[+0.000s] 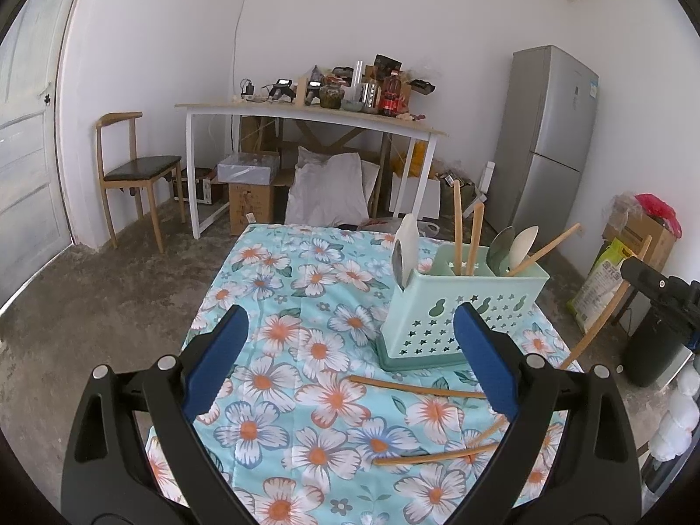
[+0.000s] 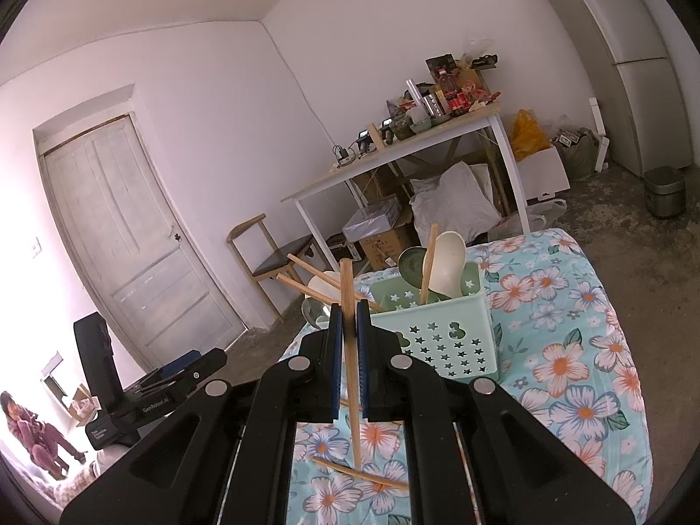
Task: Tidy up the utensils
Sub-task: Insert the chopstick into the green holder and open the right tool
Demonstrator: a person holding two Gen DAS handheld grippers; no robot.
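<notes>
Flowered cloth covers the worktop (image 2: pixel 568 350). Right gripper (image 2: pixel 348 319) clamps one chopstick (image 2: pixel 350 350) upright just before the green caddy (image 2: pixel 442 332); left gripper (image 1: pixel 350 341) gapes empty over loose chopsticks (image 1: pixel 420 389). Next: tip the held stick into a compartment.

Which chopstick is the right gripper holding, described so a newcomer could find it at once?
On the floral tablecloth stands a mint-green utensil basket. Just in front of it, the right gripper is shut on one wooden chopstick. Unlike the loose chopsticks lying flat, it stands nearly upright.
</notes>
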